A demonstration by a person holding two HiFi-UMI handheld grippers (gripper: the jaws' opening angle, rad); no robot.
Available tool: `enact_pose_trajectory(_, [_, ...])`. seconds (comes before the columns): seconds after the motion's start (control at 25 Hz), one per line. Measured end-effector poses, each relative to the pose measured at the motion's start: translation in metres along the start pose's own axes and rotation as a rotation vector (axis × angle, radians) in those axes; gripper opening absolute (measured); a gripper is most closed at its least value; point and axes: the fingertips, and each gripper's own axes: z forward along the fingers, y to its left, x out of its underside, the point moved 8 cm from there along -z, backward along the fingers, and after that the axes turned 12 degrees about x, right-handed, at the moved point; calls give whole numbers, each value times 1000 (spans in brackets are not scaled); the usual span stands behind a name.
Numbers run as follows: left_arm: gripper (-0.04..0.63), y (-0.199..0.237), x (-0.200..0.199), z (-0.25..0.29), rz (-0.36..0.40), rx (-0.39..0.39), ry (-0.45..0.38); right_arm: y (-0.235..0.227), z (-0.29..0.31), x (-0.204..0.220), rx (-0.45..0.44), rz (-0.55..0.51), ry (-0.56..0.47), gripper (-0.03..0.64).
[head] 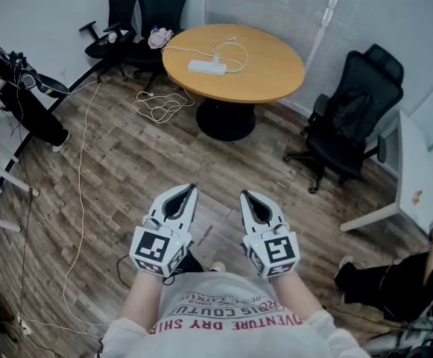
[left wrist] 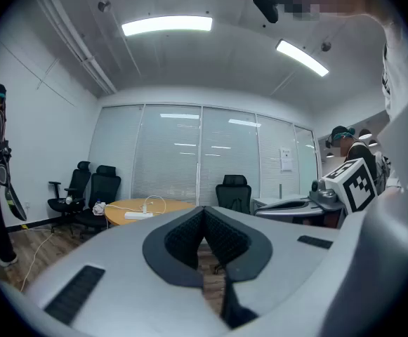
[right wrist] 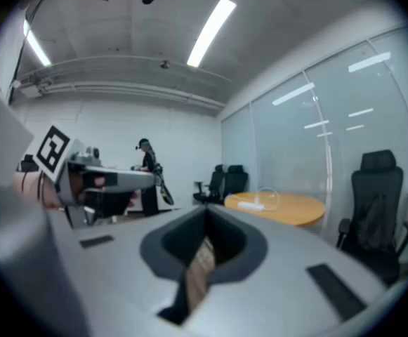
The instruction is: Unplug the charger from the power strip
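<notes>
White power strip, charger plugged in, lies on the bench well apart from the closed, empty left gripper and right gripper, so walking up to it likely comes next.

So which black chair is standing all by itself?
The chair to the right of the round table stands alone. The other two chairs sit side by side at the far wall.

power strip: white, flat on round wooden table | charger: white, upright, plugged into strip
</notes>
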Motion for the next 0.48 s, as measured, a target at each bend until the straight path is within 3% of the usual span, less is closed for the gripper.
enact_pose_trajectory(0.48, [34,1,3,6,-1,15,12,1,-2,1,3,-7,-10,28])
